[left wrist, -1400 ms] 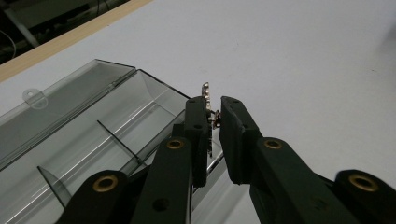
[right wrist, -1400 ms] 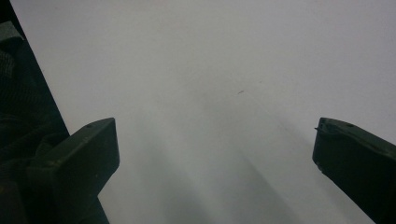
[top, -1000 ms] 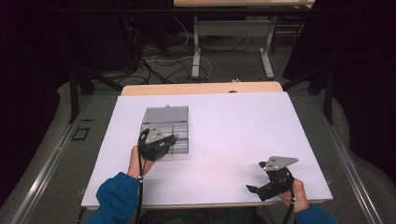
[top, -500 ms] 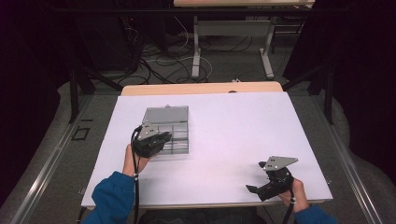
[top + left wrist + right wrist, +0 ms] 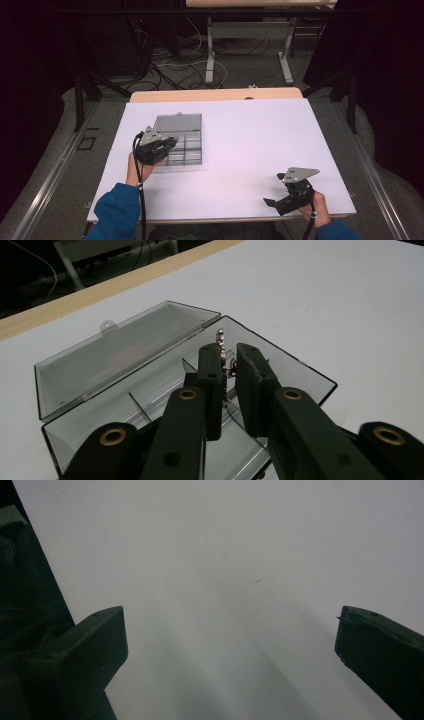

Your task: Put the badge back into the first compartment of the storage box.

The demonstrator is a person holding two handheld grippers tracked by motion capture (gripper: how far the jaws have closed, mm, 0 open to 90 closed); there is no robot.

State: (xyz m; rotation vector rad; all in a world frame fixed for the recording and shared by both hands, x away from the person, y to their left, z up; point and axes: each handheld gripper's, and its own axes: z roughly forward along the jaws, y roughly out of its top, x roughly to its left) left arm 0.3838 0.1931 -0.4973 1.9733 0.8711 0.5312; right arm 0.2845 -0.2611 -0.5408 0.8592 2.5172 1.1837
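Note:
A clear plastic compartment box (image 5: 186, 148) lies on the left half of the white table (image 5: 250, 135), its lid (image 5: 178, 123) folded open at the far side. My left gripper (image 5: 171, 144) hovers over the box's near-left corner. In the left gripper view the left gripper (image 5: 227, 354) is shut on a small silver metal piece (image 5: 222, 340) above the box (image 5: 280, 360) and its open lid (image 5: 125, 347). My right gripper (image 5: 268, 203) rests near the front right of the table. Its jaws stand wide open over bare white surface (image 5: 225, 580) in the right gripper view.
A wooden strip (image 5: 215, 95) runs along the table's far edge. Beyond it are table legs (image 5: 210, 55) and loose cables (image 5: 170, 65) on the floor. The table's edge (image 5: 47, 575) passes close to my right gripper's left jaw.
My left gripper has shifted a little left and away over the box and turned, so its grey plate now faces up. The right gripper has stayed where it was.

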